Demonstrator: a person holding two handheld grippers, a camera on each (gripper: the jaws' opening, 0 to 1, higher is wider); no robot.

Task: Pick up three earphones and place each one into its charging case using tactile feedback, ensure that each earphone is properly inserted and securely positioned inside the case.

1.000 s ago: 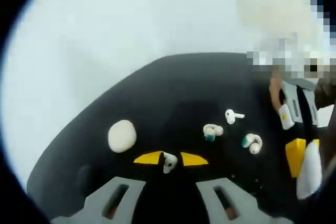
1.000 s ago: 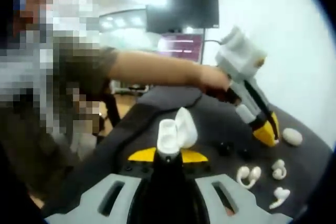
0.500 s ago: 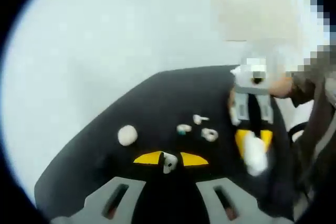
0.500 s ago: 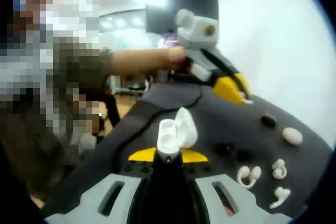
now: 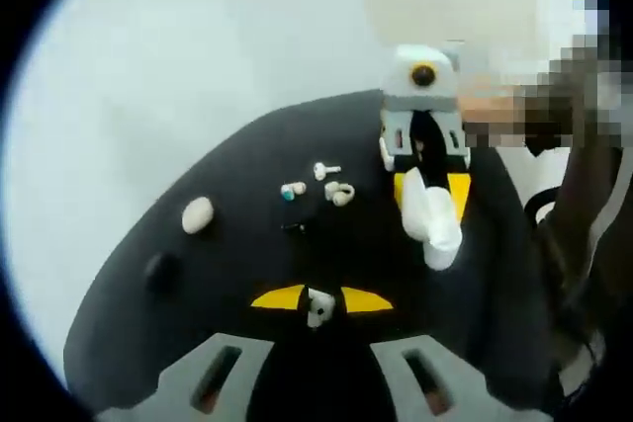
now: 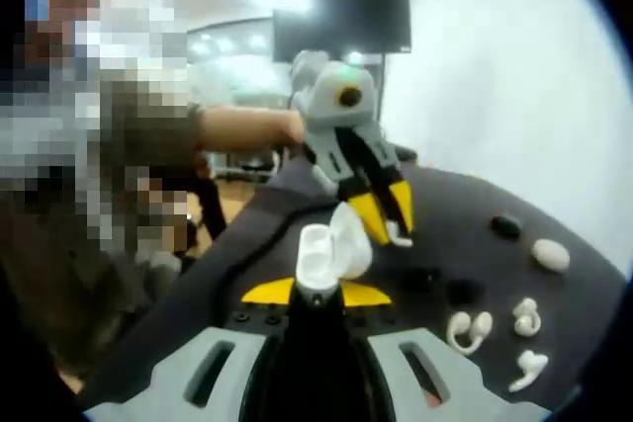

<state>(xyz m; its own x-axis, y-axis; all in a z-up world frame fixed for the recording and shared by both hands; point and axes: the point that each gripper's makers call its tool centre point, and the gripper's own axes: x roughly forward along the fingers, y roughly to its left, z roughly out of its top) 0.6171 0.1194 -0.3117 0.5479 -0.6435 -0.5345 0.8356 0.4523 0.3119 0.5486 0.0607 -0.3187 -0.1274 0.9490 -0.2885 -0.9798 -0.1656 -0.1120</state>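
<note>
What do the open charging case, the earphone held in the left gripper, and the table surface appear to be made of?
Open charging case: likely glossy white hard plastic, smooth with soft highlights. Earphone in the left gripper: probably the same white moulded plastic, though small and blurred. Table surface: dark and matte, no glare; possibly a fabric or rubber mat, can't tell which.

The left gripper view looks from above and down along its own jaws onto the black table [image 5: 227,274], with the right gripper [image 5: 428,207] near at 2 o'clock, facing the camera. The right gripper view looks lower, across the same table [image 6: 554,313], toward the left gripper [image 6: 388,229] close at 12 o'clock. Both views share the loose earphones [image 5: 315,185] [image 6: 495,338].
</note>
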